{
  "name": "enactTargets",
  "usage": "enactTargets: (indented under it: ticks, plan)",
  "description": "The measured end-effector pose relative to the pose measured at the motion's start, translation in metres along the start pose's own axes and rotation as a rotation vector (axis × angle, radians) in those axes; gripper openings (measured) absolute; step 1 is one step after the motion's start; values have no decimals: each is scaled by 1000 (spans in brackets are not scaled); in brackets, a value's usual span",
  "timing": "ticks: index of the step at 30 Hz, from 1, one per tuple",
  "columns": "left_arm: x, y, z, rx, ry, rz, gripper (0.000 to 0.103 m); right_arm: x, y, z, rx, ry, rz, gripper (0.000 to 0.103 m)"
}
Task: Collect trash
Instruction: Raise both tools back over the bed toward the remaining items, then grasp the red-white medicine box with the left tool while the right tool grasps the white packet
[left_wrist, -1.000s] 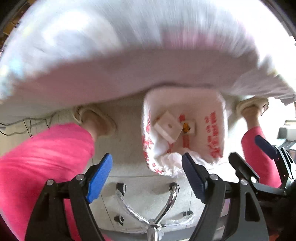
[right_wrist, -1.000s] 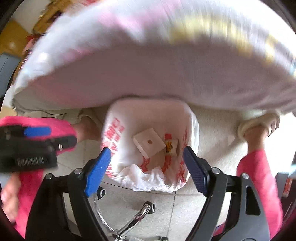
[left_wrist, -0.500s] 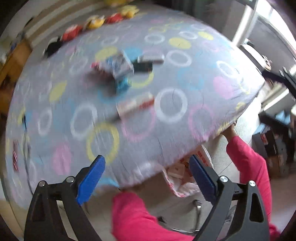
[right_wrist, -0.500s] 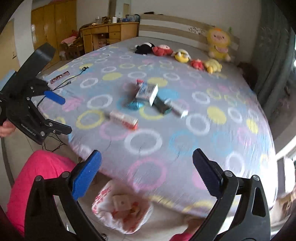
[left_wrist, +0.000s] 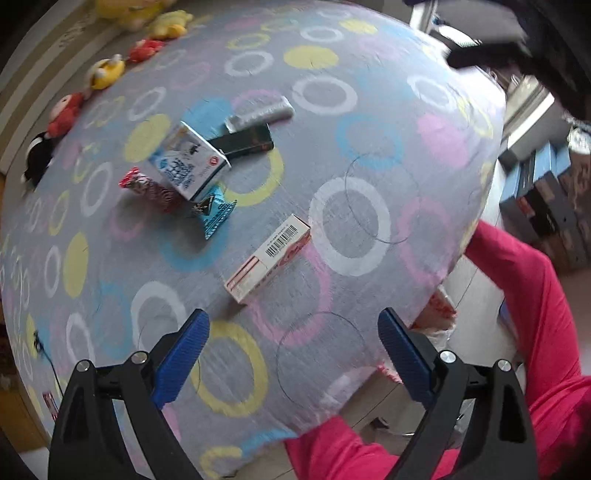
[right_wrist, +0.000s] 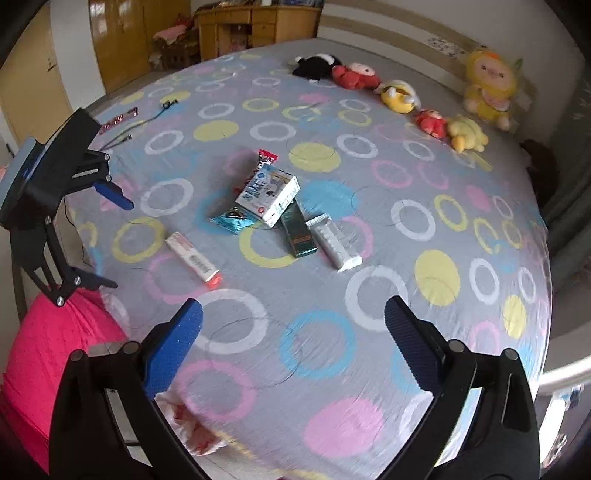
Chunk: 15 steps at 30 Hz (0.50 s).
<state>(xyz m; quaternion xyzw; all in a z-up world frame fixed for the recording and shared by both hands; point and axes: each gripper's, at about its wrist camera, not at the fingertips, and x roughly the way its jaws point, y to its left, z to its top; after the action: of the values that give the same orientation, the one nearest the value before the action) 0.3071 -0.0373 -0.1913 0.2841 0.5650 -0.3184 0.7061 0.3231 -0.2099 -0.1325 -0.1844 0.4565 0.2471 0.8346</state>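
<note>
1. My left fingers (left_wrist: 293, 332) and right fingers (right_wrist: 293, 319) have just been opening and now stand spread wide, nothing between them, above the bed (right_wrist: 424, 192).
2. A pink-and-white carton (left_wrist: 267, 258) lies nearest the left pair.
3. Farther off sit a blue-white box (right_wrist: 267, 194), green box (right_wrist: 298, 230), grey packet (right_wrist: 334, 242) and wrappers.
4. The trash bag (right_wrist: 188, 432) sits below the bed's edge.

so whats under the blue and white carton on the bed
The blue and white carton lies across a red wrapper, a teal packet and the end of a dark green box. Their covered parts are hidden.
</note>
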Motion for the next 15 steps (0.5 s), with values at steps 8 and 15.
enactTargets:
  ticks: [8,15]
  plan:
    - [46,13,18,97,65,-56,90,73,-24,30,-113,108,18,96]
    - [80,19,27,141,109,-77,90,135,-37,40,-164,191,61,96]
